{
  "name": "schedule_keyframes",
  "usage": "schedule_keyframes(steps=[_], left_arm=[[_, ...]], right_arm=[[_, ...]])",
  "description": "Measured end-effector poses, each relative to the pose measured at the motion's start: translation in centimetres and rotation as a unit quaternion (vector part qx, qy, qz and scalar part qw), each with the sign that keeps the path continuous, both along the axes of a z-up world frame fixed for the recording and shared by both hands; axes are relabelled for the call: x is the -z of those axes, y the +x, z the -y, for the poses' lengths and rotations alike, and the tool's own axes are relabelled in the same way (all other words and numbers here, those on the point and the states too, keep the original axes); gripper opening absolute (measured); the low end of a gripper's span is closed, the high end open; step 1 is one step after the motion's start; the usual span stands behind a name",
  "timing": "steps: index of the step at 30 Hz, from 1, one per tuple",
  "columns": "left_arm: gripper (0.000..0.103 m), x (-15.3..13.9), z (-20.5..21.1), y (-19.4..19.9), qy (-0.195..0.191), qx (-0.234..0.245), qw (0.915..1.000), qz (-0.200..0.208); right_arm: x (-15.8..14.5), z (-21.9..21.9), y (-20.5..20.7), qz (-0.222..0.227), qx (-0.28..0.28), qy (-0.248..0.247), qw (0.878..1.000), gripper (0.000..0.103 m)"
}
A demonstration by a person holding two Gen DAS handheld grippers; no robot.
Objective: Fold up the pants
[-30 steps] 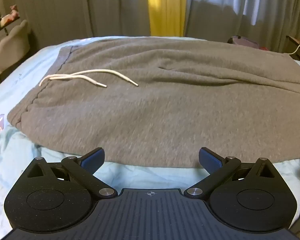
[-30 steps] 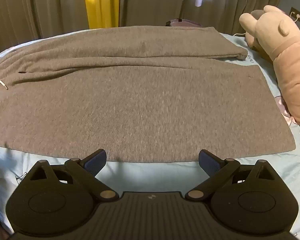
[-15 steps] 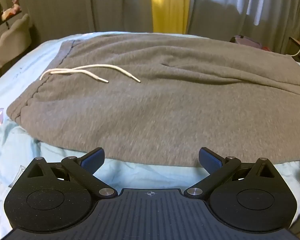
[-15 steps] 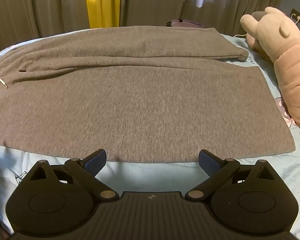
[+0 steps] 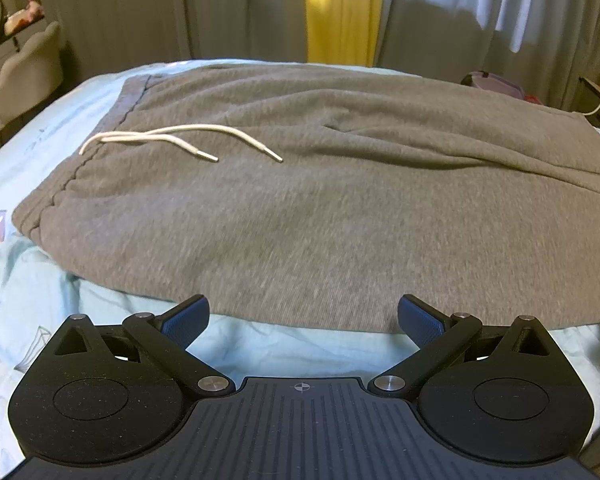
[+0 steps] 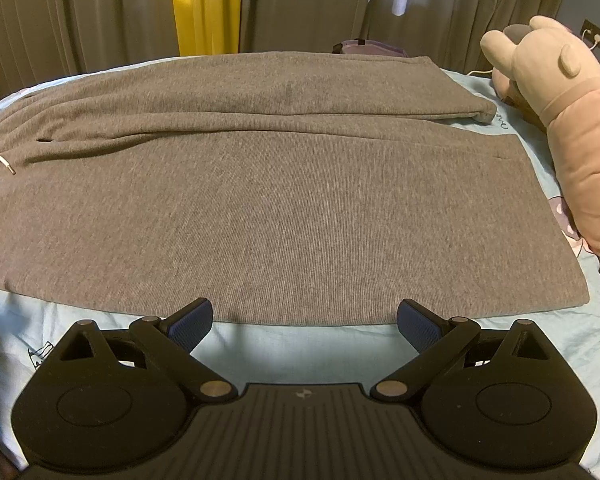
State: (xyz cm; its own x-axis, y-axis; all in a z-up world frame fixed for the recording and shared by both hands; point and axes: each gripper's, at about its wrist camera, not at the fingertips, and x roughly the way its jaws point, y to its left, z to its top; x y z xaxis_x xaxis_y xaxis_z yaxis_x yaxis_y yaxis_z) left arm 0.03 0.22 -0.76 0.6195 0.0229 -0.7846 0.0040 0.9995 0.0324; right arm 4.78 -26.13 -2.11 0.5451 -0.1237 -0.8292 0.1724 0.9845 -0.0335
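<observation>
My left gripper [image 5: 303,316] wide open, holding nothing | my right gripper [image 6: 304,320] likewise | grey pants [image 6: 284,208] flat on bed sheet [image 6: 300,344], white drawstring [image 5: 180,140] on top | no containers seen

Home bedroom, w/ a bed [image 6: 332,340] under a pale blue cartoon-print sheet right up front. Pink plush toy [image 6: 560,120] lies along the right side, and grey and yellow curtains [image 5: 260,8] close off the wall behind, w/ a wall socket [image 6: 596,34] in the corner.
</observation>
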Motion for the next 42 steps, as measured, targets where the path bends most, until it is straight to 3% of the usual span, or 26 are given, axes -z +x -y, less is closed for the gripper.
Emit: schedule_keyframes(steps=[42], left_arm=[[0.103, 0.0, -0.34, 0.39, -0.006, -0.005, 0.9999, -0.009]], right_arm=[[-0.02, -0.04, -0.02, 0.0, 0.0, -0.001, 1.0, 0.099]])
